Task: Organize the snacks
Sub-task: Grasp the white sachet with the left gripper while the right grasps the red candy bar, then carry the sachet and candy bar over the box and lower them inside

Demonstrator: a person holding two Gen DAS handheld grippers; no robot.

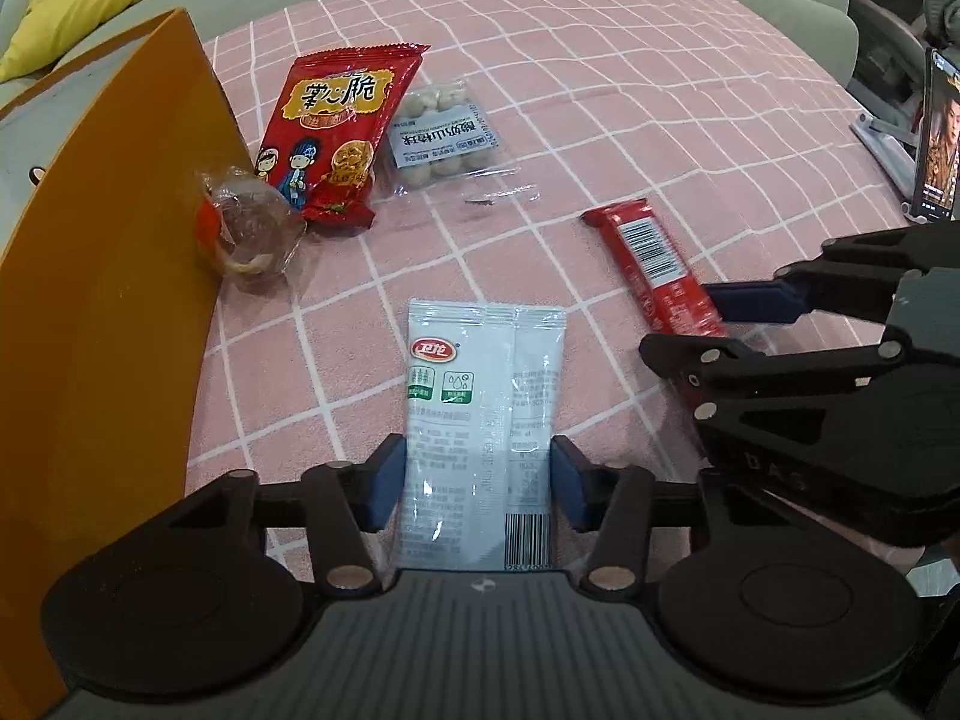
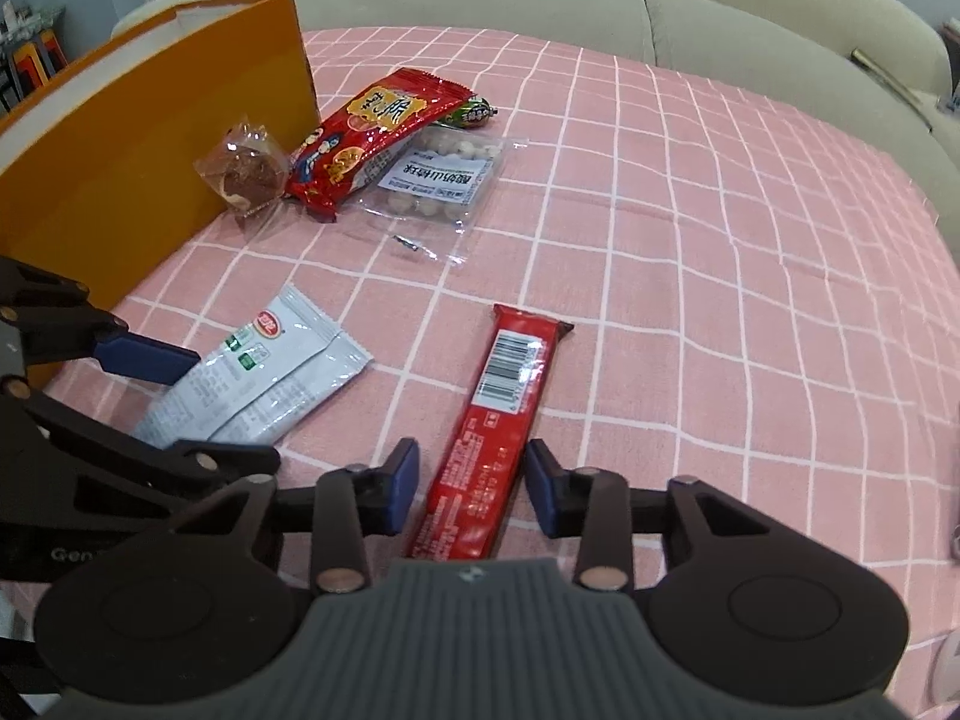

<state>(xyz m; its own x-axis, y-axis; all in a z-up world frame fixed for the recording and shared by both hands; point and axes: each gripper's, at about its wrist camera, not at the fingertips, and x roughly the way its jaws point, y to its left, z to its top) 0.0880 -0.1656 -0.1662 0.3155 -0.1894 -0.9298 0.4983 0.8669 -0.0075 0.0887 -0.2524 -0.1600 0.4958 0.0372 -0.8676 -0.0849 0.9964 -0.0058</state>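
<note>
Grab step. Left gripper (image 1: 474,483) pads touching white packet (image 1: 480,420) sides; right gripper (image 2: 471,489) half open, straddling red bar (image 2: 489,426), gaps showing. Next: squeeze, lift, carry toward orange box (image 1: 108,312).

Six snack packets (image 2: 507,414), one orange box (image 2: 150,138), two grippers (image 2: 471,483).

Even, soft indoor light, moderately bright, source not identifiable; shadows faint and short under the packets on the pink cloth (image 1: 600,90). Glare: small white highlights on the white pouch (image 1: 480,420), the clear bag (image 2: 432,180) and the red bar (image 2: 498,396), plus a glowing screen (image 1: 939,138) at 3 o'clock in the left view. Fisheye bending curves the cloth's grid lines toward every edge, corners vignette to black, far background slightly soft, print at centre sharp.
</note>
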